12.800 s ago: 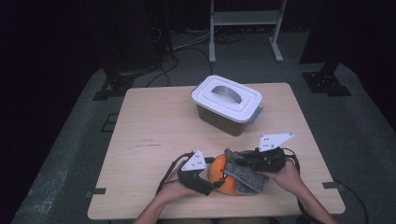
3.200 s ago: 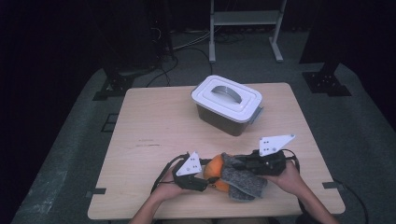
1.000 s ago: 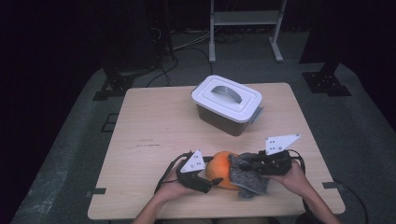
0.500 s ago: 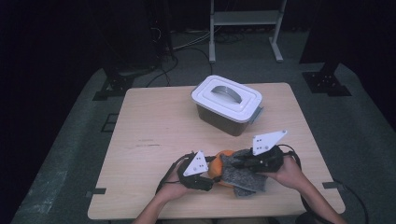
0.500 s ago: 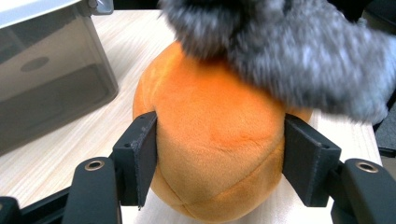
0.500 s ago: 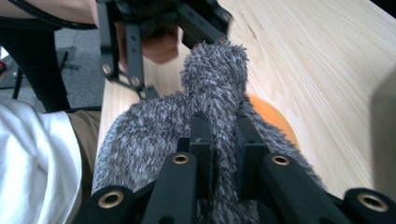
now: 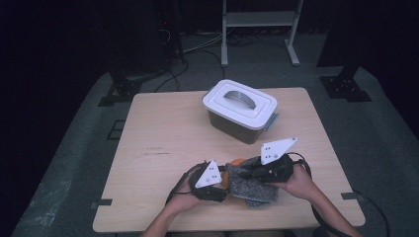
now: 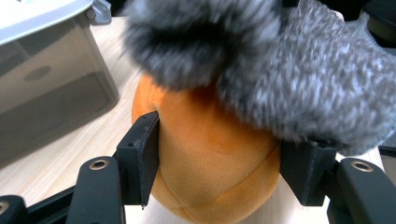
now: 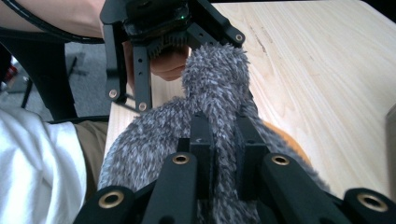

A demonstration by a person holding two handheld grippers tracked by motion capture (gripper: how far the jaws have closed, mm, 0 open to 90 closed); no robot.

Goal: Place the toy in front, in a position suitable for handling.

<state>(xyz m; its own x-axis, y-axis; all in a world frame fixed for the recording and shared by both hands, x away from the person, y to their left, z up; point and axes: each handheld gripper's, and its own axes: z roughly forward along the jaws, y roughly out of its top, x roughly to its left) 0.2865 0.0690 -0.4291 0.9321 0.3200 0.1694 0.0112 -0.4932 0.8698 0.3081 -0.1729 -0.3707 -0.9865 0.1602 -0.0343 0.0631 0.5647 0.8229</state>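
Camera setup: one fixed overhead, two riding on the tools.

High view is looking forward and down from the person's side, taking in the whole counter (image 7: 163,138) from well back. Left tool view is sitting very close on the orange plush (image 8: 210,154), facing the lidded box (image 8: 46,79). Right tool view is looking back toward the person, close on the grey fuzzy cloth (image 9: 210,93); all three are sharing that plush-and-cloth spot.
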